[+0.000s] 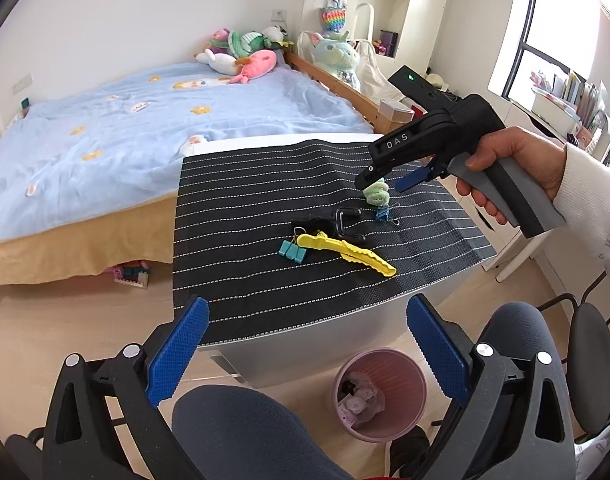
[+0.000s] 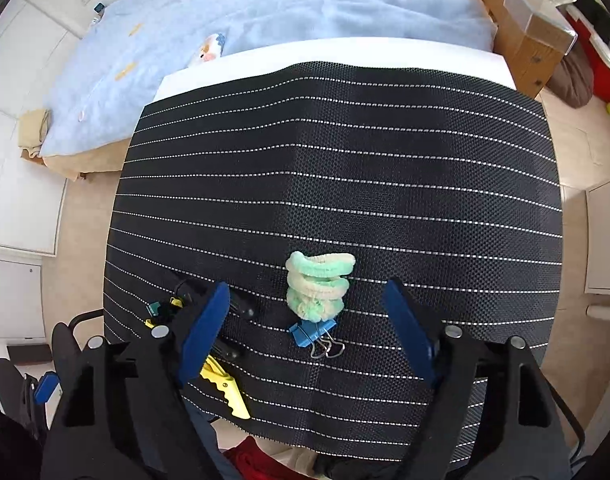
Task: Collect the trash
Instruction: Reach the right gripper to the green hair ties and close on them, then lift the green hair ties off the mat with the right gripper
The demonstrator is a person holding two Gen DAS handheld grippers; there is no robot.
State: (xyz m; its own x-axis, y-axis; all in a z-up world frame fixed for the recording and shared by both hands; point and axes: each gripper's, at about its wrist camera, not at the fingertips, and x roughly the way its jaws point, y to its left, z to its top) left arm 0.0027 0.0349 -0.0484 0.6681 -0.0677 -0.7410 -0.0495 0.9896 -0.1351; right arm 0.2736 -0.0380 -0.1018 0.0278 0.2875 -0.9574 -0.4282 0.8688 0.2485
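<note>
Right gripper (image 2: pixel 309 340), fingers spread and holding nothing, poised over green fuzzy coil (image 2: pixel 319 286) near the striped mat's (image 2: pixel 345 140) near edge, blue binder clip (image 2: pixel 311 332) touching it. Left gripper (image 1: pixel 305 356) likewise spread, idle above pink bin (image 1: pixel 379 394), already part-filled. Coil, clips, yellow clip (image 1: pixel 345 252) uncollected.

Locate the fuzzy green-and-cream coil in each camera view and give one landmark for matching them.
Left wrist view: the fuzzy green-and-cream coil lies right of centre on the striped mat, just under the right gripper's tip.
Right wrist view: the coil lies at centre, ahead of the open fingers.
Shared landmark: the blue binder clip lying right beside the coil.
</note>
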